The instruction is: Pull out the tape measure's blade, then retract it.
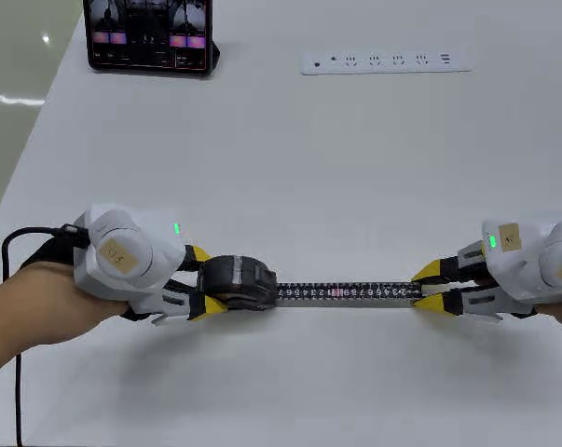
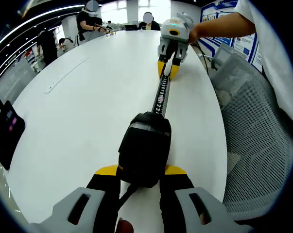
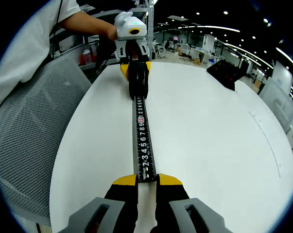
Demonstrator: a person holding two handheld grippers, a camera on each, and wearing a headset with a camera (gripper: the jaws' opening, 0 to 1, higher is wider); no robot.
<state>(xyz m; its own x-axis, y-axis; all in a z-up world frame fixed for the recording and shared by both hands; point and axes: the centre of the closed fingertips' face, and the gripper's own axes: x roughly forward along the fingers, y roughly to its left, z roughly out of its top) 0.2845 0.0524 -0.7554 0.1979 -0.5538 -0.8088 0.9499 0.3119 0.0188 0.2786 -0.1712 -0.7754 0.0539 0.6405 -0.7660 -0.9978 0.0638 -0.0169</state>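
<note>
Left gripper [image 1: 206,279] has its jaws spread about as wide as the tape measure's case [image 1: 239,282] and clamped on it, 1 yellow tip on each side. In the left gripper view the case sits right between the 2 tips, with its back end toward the camera.

Right gripper [image 1: 430,287] has its jaws nearly together, pinching the free end of the blade [image 1: 346,291]. In the right gripper view the low numbers of the scale start right at the tips.

The tape measure is near the front of the white table [image 1: 308,168], pulled out in a straight line between the 2 grippers, case on the left and blade running off to the right. The case is black and chunky. The blade is black with white numerals and has a small red mark partway along. Can't tell if the blade is resting on the table or held just above it; there's a thin shadow under it.

Room-wise, the blade runs roughly parallel to the near table edge. Behind it there's a big bare stretch of tabletop. A power strip [image 1: 385,62] and a dark screen [image 1: 150,35] sit at the far side, well apart from everything. A mesh chair [image 2: 253,145] is beside the near edge, and a black cable [image 1: 15,242] trails off the left gripper.
</note>
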